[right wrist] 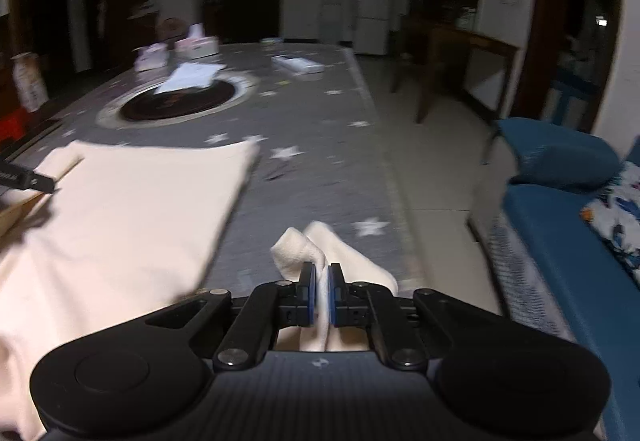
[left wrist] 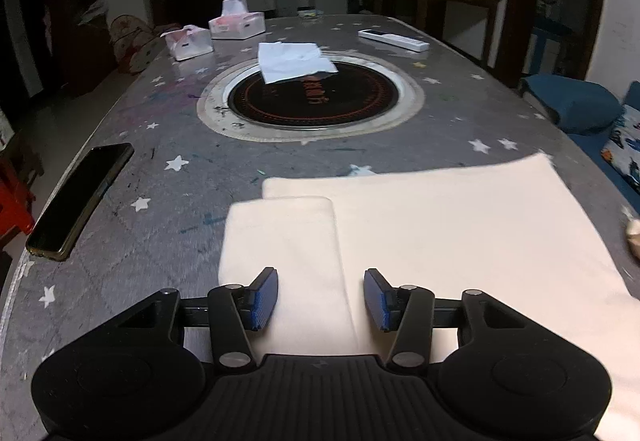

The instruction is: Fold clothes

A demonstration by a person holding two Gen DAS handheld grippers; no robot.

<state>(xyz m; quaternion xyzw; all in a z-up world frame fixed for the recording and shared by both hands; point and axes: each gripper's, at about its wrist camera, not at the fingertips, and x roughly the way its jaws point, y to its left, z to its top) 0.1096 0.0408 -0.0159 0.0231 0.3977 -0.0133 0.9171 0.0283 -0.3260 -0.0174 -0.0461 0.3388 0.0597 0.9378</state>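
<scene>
**Right sleeve pinched, left sleeve already laid in**

Dim room, long grey star-printed table (left wrist: 168,113) with a round black hob (left wrist: 312,97) set into it well ahead of your left gripper (left wrist: 320,299). Your cream garment (left wrist: 460,225) lies flat on the near end, spreading from under that gripper forward and off to its right. One sleeve (left wrist: 288,241) sits folded over the body directly ahead of the blue pads (left wrist: 264,299), which stand wide apart and hold nothing, hovering just above the cloth.

Your right gripper (right wrist: 321,295) has its jaws closed on a bunched cream cuff (right wrist: 308,245), which pokes up just beyond the fingertips; the body of the garment lies to its left. You look to be mid-fold on the second sleeve. Next, carry that cuff left across the body and lay it flat, mirroring the first sleeve, before letting go. Watch the table edge close on this gripper's right
</scene>
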